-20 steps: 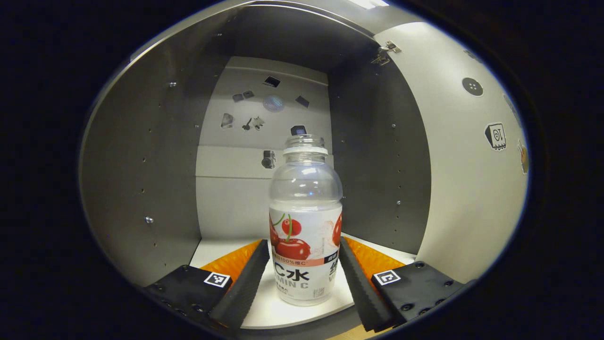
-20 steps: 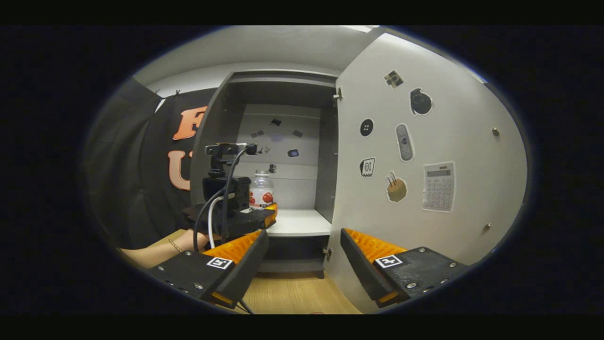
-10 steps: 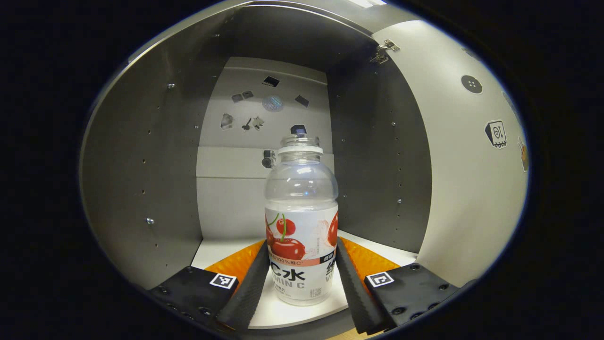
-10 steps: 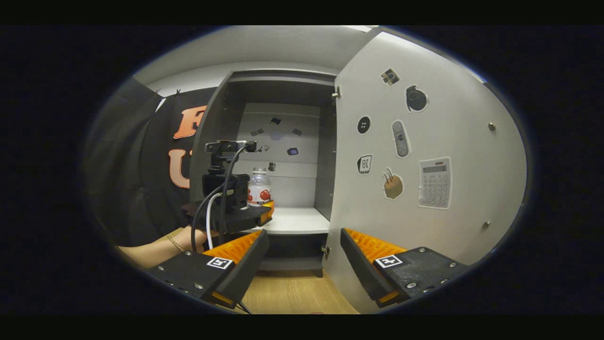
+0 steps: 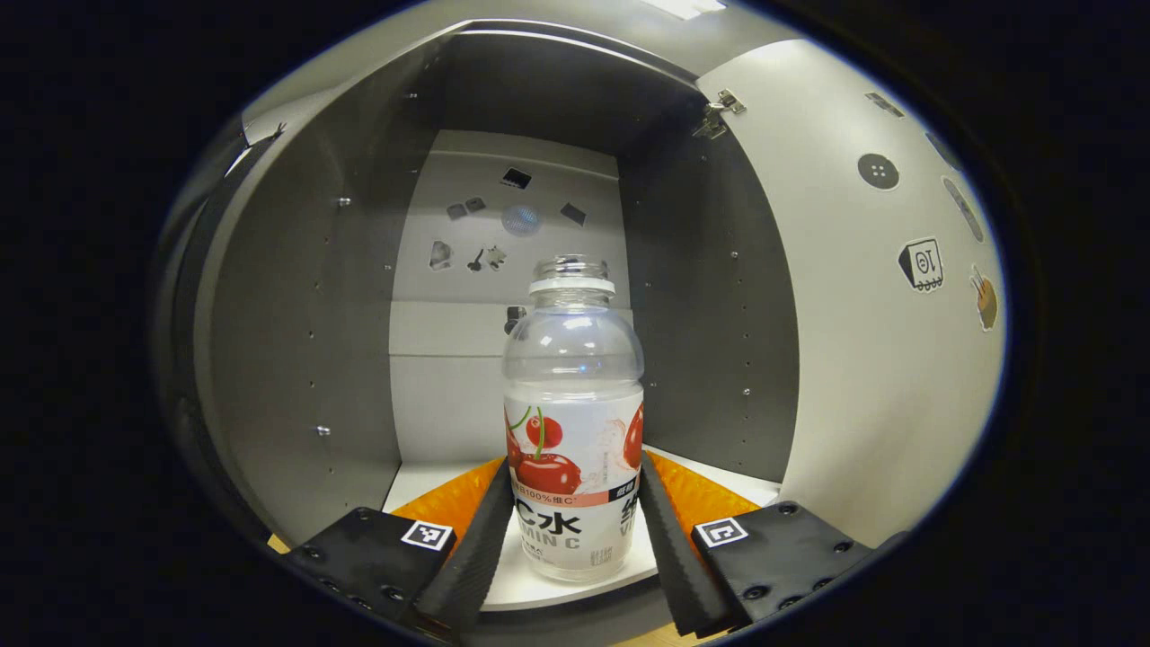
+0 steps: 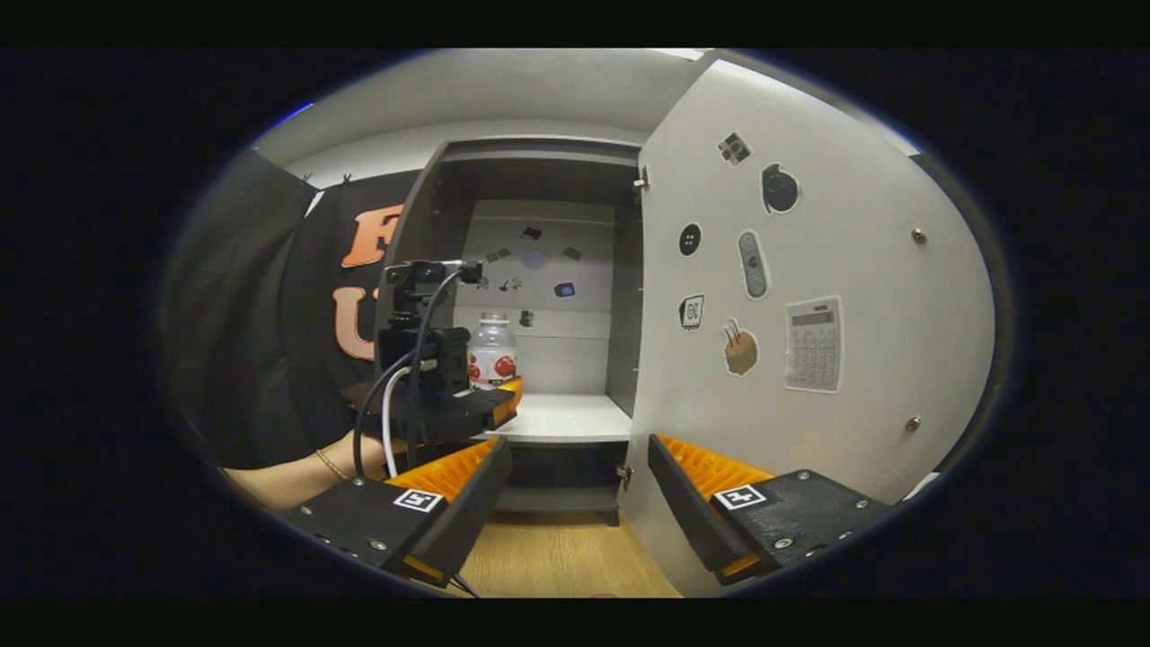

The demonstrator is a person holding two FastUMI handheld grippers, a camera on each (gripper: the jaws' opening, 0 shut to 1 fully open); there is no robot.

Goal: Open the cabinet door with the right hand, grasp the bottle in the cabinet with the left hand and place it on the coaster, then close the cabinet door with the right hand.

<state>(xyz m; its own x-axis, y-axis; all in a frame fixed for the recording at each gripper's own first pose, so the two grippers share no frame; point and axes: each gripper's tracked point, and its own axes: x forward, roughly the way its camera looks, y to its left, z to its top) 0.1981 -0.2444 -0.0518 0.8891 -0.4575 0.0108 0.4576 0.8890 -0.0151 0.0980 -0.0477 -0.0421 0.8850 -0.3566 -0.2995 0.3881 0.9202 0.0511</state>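
Where fingers (image 5: 660, 530) flank, bottle (image 5: 573, 422) sides hidden

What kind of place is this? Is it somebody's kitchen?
Probably not a real kitchen: it looks like a practice booth. A small grey cabinet stands in front of a black cloth wall, its open door is dotted with stickers, and one bottle stands inside between the left gripper fingers.

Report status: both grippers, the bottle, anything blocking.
Left gripper fingers shut on bottle, upright on cabinet shelf. Right gripper open, holding nothing. Cabinet door wide open, nothing blocking.
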